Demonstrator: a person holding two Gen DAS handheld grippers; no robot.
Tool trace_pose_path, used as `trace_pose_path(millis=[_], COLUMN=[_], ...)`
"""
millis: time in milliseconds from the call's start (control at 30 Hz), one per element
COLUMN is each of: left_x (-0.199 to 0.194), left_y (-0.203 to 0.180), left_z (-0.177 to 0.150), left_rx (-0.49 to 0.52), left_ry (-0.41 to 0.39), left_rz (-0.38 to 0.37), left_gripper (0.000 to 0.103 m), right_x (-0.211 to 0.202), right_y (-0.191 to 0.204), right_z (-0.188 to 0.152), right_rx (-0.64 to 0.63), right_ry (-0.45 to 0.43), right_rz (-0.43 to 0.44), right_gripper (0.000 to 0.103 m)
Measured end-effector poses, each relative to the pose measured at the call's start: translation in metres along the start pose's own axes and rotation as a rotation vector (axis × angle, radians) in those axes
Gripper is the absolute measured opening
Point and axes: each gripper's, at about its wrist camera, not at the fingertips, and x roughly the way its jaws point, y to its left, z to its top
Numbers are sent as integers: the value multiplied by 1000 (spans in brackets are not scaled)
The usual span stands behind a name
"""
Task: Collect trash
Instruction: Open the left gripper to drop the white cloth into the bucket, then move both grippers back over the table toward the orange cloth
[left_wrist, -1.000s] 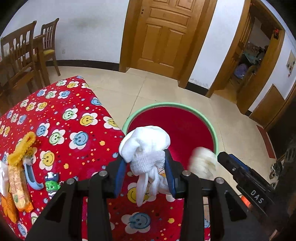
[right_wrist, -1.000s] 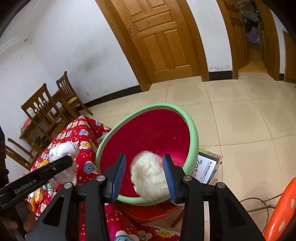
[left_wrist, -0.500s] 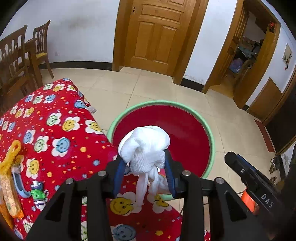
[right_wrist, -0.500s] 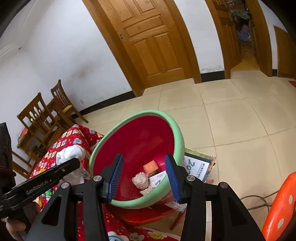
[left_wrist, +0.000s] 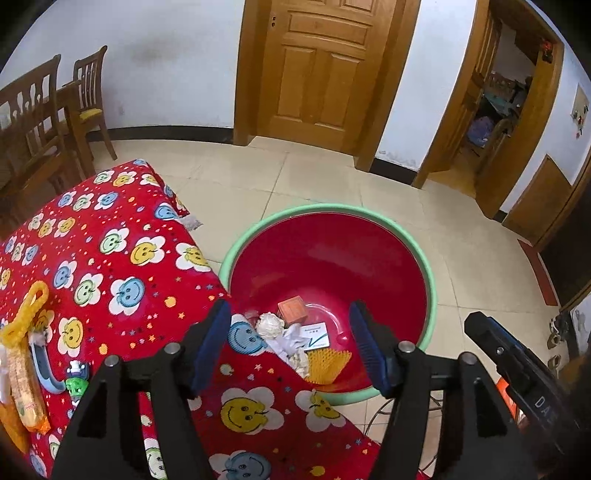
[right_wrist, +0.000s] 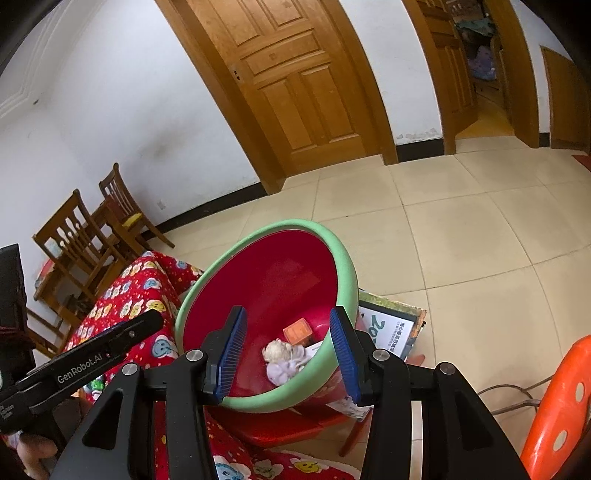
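The left gripper (left_wrist: 290, 341) tilts steeply downward, its jaws opening with nothing pinched between the blue pads. The right gripper (right_wrist: 286, 356) angles down too, jaws parted and empty. In the right wrist view the left gripper's black body reaches in from about eight o'clock, a fingertip (right_wrist: 35, 452) showing beneath it.

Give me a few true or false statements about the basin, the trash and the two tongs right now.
1. The red basin has a green rim. True.
2. The left tongs clamp a white wad. False: their jaws are opening with nothing gripped; the white tissue lies in the basin.
3. An orange block lies in the basin. True.
4. The basin stands on the flowered cloth. False: it sits beside the cloth, off its edge.
5. The right tongs carry a crumpled ball. False: they are empty; the crumpled ball lies in the basin.
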Motion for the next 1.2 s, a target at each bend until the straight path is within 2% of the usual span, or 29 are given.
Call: trace_pose_path(millis=[233,333,800,1200], left_x=[-13,-20,-61,-102], left_y=[10,16,43,79], left_z=[-4,-7,-23,-41], left_rx=[-31,-51,-114,-178], left_ry=[-11,-17,-54,-94], left_rz=[12,21,58,120], left_gripper=[66,67,68,68], right_x=[-6,-9,-26,-39], right_y=[4,9,31,59], right_z=[-1,-3,-14,-24], right_rx=[-7,-15,-57,-109], right_ry=[1,-1,9,17], right_rz=[16,29,92,136], right_gripper=[48,53,56,57])
